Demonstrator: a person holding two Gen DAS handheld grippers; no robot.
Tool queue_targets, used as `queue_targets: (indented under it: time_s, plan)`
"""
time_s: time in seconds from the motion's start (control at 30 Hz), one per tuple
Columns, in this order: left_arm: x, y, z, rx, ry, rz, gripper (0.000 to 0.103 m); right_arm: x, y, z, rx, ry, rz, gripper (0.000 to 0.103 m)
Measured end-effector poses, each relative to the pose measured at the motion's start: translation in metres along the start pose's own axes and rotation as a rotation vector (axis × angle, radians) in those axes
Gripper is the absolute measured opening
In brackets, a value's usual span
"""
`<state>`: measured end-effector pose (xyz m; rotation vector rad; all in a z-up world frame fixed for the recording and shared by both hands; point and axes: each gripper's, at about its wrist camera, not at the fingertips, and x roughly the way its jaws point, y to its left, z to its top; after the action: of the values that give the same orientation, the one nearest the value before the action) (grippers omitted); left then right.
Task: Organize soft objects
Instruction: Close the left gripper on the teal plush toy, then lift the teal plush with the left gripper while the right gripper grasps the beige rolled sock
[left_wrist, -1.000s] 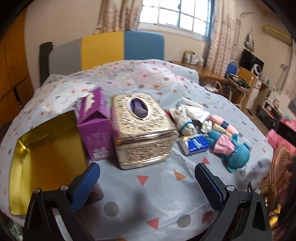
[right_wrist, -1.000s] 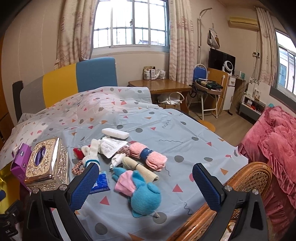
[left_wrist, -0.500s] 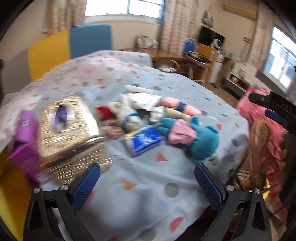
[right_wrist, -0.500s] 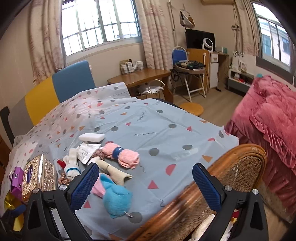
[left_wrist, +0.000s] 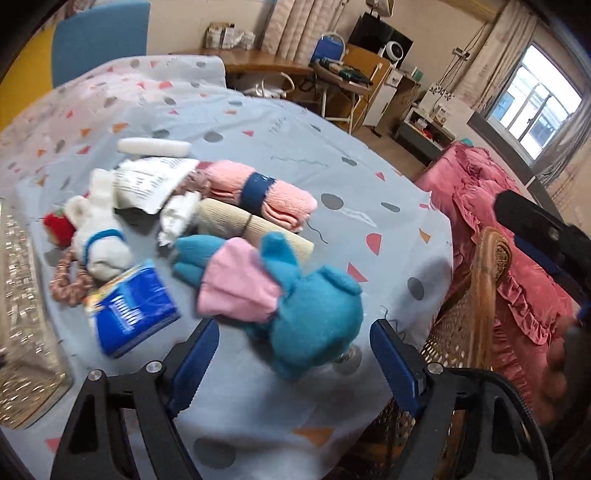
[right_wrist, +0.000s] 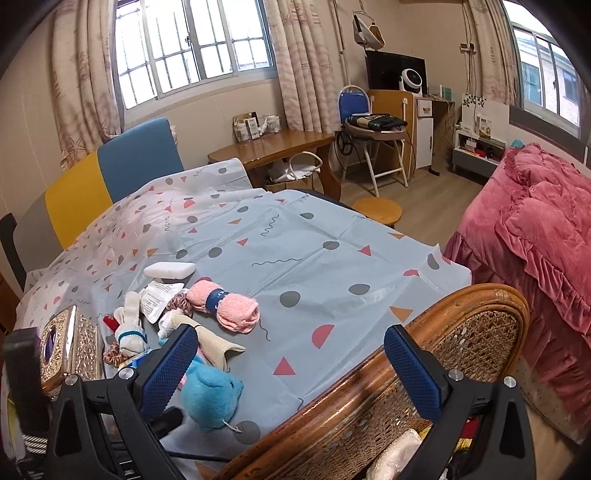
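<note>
Now the left gripper (left_wrist: 293, 341) hangs over the near edge of the bench (left_wrist: 369, 206), its jaws closing, with the blue plush (left_wrist: 314, 314) lying partly between them but not pinched. That plush wears a pink piece and sits beside a blue packet (left_wrist: 133, 314), a white bunny (left_wrist: 98, 236) and a rolled pink towel (left_wrist: 258, 195). The right gripper (right_wrist: 288, 363) has its jaws spread wide and empty, above a wicker chair (right_wrist: 461, 325) at the bench's edge.
</note>
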<state>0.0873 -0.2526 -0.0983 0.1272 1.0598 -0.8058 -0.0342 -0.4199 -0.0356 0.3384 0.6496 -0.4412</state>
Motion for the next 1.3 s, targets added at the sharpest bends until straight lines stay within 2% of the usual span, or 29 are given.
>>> queue_targets:
  time_s: [0.1,0.27,0.3,0.33,0.4,0.43,0.67,0.87,1.1,1.23,1.3]
  plan:
    - [0.017,-0.003,0.005,-0.012,0.025,0.025,0.086,0.004,-0.001,0.000,-0.001,0.005,0.003,0.103]
    - [0.033,0.000,0.005,-0.044,0.043,0.017,0.086,0.012,0.000,0.001,-0.010,0.015,0.002,0.103]
    - [0.035,0.001,0.004,-0.051,0.042,0.003,0.081,0.014,0.000,0.002,-0.011,0.018,0.003,0.103]
    - [0.035,0.002,0.003,-0.057,0.037,-0.028,0.069,0.016,0.001,0.002,-0.011,0.022,0.003,0.103]
    - [0.036,0.003,0.001,-0.061,0.036,-0.064,0.061,0.019,0.002,0.003,-0.015,0.030,0.007,0.103]
    - [0.034,0.004,-0.001,-0.059,0.029,-0.075,0.052,0.021,0.003,0.003,-0.018,0.037,0.008,0.103]
    - [0.016,0.019,-0.022,-0.039,-0.008,-0.122,0.043,0.037,0.010,0.010,-0.009,0.096,0.043,0.103]
    - [-0.005,0.032,-0.041,-0.011,-0.020,-0.131,0.042,0.063,0.029,0.017,-0.037,0.202,0.103,0.094]
    - [-0.030,0.041,-0.051,0.001,-0.063,-0.127,0.042,0.116,0.077,0.012,-0.178,0.403,0.158,0.081]
    - [-0.049,0.041,-0.046,0.024,-0.114,-0.113,0.042,0.156,0.098,0.004,-0.245,0.522,0.140,0.076]
    - [-0.058,0.043,-0.041,0.024,-0.133,-0.116,0.042,0.175,0.104,0.000,-0.258,0.589,0.113,0.071]
